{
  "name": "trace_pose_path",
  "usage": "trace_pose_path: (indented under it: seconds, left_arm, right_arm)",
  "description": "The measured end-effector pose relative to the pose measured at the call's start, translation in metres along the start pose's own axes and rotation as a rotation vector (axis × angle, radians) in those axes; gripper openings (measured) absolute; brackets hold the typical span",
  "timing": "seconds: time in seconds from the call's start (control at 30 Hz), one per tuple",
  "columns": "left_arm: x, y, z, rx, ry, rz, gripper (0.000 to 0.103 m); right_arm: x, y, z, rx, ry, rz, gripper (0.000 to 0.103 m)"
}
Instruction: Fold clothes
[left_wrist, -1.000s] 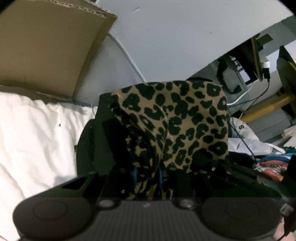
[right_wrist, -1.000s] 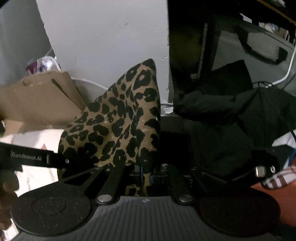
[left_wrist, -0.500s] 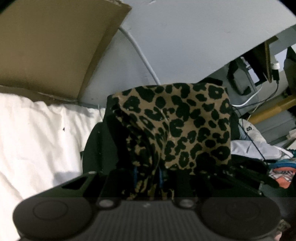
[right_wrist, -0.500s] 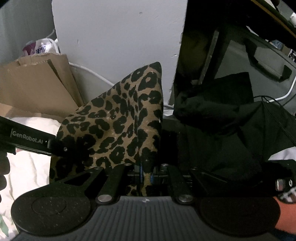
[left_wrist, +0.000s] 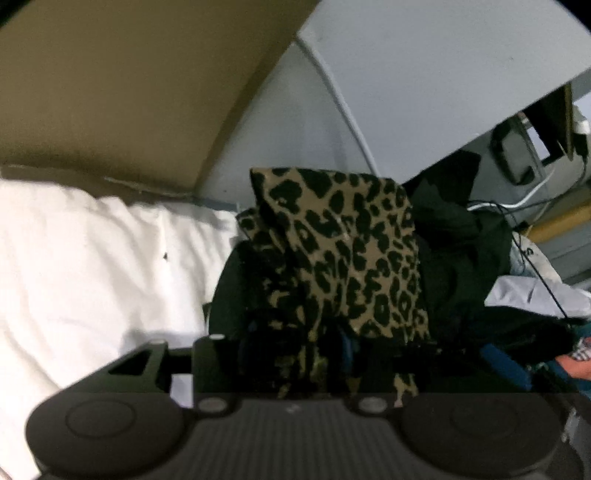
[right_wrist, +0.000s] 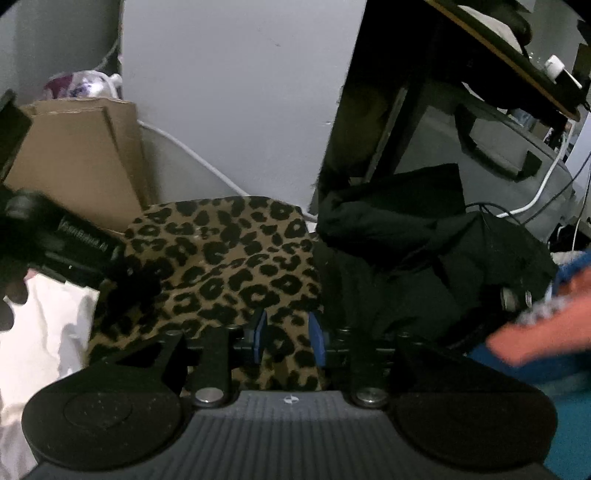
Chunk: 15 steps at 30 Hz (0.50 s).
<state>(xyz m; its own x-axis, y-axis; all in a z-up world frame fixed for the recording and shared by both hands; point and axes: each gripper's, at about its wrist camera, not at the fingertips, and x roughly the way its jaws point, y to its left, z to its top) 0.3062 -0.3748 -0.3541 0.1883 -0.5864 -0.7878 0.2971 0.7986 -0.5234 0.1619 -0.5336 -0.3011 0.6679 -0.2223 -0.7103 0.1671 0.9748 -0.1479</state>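
Observation:
A leopard-print garment (left_wrist: 347, 258) hangs bunched from my left gripper (left_wrist: 325, 347), which is shut on its lower edge; the fingers are mostly hidden by the cloth. In the right wrist view the same leopard-print garment (right_wrist: 229, 258) lies spread and lower, in front of my right gripper (right_wrist: 286, 338). The right gripper's blue pads (right_wrist: 260, 334) stand apart with cloth showing between and beyond them, not pinched. The left gripper's black body (right_wrist: 70, 243) shows at the left of that view, at the garment's left edge.
White bedding (left_wrist: 92, 266) lies at the left. Brown cardboard (left_wrist: 110, 81) leans on the grey wall behind. A pile of black clothes (right_wrist: 424, 251) sits right of the garment. Cables, a dark desk frame (right_wrist: 388, 110) and more clothes crowd the right side.
My right gripper has opened and let go of the garment, whose raised corner has dropped and spread flat. My left gripper still holds its part and has moved closer to the cardboard.

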Motion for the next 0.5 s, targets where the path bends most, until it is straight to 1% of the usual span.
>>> trace_pose_path:
  seconds: [0.1, 0.2, 0.3, 0.37, 0.5]
  left_arm:
    - [-0.012, -0.005, -0.001, 0.048, -0.048, 0.033, 0.046]
    - [-0.025, -0.011, -0.002, 0.092, -0.105, 0.053, 0.042]
    - [-0.038, -0.017, -0.003, 0.133, -0.155, 0.058, 0.041]
    - [-0.046, -0.020, -0.001, 0.144, -0.182, 0.054, 0.041]
    - [-0.047, -0.034, 0.000, 0.170, -0.207, 0.040, 0.041]
  right_arm:
    - [-0.006, 0.001, -0.013, 0.044, -0.013, 0.024, 0.033]
    - [-0.012, 0.001, -0.029, 0.089, -0.026, 0.048, 0.038]
    - [-0.017, 0.002, -0.043, 0.128, -0.034, 0.067, 0.038]
    - [-0.016, 0.003, -0.049, 0.145, -0.029, 0.069, 0.038]
    - [-0.013, 0.004, -0.054, 0.176, -0.027, 0.076, 0.038]
